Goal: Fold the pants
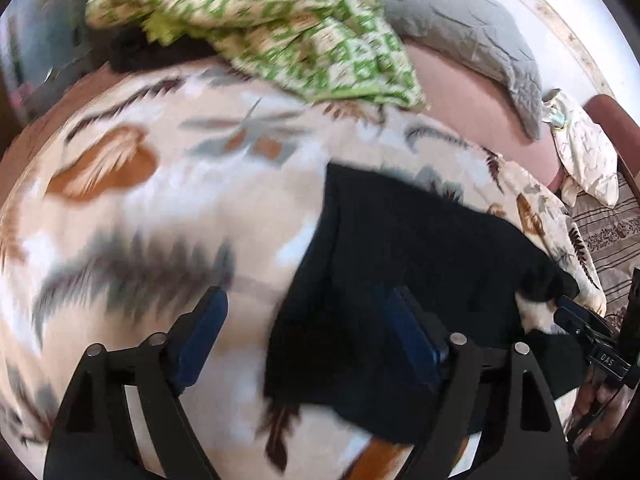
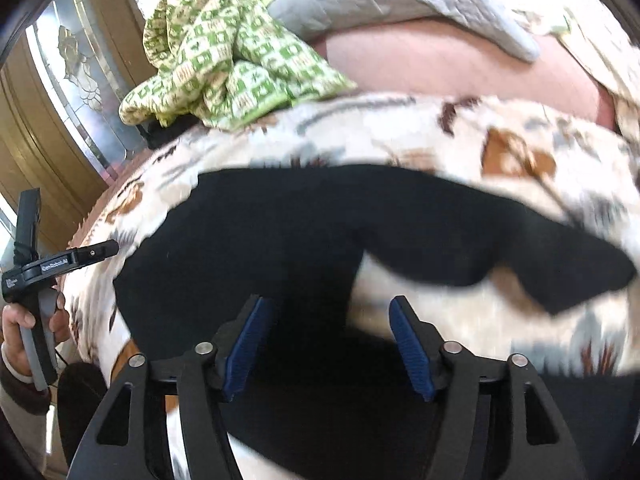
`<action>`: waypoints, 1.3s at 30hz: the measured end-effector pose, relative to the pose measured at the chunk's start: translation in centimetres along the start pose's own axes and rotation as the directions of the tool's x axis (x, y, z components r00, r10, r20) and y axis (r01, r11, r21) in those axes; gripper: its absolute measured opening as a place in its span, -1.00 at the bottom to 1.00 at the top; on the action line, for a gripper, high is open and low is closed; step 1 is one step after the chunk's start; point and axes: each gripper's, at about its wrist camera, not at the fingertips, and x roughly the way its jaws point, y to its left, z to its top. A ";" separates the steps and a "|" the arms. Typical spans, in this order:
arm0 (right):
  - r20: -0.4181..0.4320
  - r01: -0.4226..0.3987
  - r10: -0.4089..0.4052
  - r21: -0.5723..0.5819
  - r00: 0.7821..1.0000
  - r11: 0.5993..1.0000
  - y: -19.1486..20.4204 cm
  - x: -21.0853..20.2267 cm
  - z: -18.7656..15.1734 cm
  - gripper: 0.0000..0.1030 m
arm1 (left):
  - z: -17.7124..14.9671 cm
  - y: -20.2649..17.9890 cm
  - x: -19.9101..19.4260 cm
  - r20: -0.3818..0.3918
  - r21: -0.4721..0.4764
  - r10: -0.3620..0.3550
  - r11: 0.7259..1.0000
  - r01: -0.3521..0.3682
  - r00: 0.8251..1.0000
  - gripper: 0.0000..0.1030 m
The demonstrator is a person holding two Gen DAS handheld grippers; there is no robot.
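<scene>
Black pants lie on a cream bedspread with a feather print. In the left wrist view my left gripper is open and empty, its right finger over the pants' left edge. The right gripper shows at the far right of that view, by the pants' edge. In the right wrist view the pants spread wide, one leg reaching right. My right gripper is open just above them. The left gripper shows at the left edge, held by a hand.
A green and cream patterned cloth is heaped at the far side of the bed. A grey quilted pillow lies beyond it on a pink sheet. A wooden door with glass stands left of the bed.
</scene>
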 end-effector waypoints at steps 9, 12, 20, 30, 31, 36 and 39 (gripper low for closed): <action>-0.017 0.008 -0.009 -0.059 1.000 0.998 0.1 2.5 2.9 0.32 | 7.5 -3.7 7.7 -0.073 0.341 -0.101 0.932 0.120 0.992 0.64; -0.012 0.007 -0.008 -0.057 1.000 0.998 -0.5 2.2 2.4 0.37 | 8.6 -4.6 10.1 -0.124 0.412 -0.109 0.898 0.152 0.986 0.64; -0.012 0.031 -0.032 -0.043 0.999 0.999 -2.6 1.9 2.4 0.38 | 8.3 -7.4 14.4 -0.173 0.604 -0.005 0.789 0.110 0.985 0.65; 0.004 0.049 -0.049 -0.004 0.999 0.999 -4.0 1.9 2.6 0.38 | 7.3 -8.4 11.2 -0.131 0.615 -0.094 0.773 0.155 0.987 -0.80; 0.010 0.051 -0.051 0.000 0.999 0.999 -4.0 1.6 2.6 0.38 | 6.8 -8.5 10.0 -0.108 0.623 -0.107 0.768 0.151 0.988 -0.80; 0.059 0.041 -0.044 0.051 0.997 0.998 -4.6 -1.0 2.0 0.38 | 3.7 -7.8 1.6 -0.003 0.622 -0.218 0.763 0.173 0.976 -0.80; 0.093 0.021 -0.034 0.133 0.995 0.991 -6.0 -3.1 0.7 0.39 | 1.1 -7.4 -3.1 0.049 0.653 -0.264 0.738 0.169 0.963 -0.80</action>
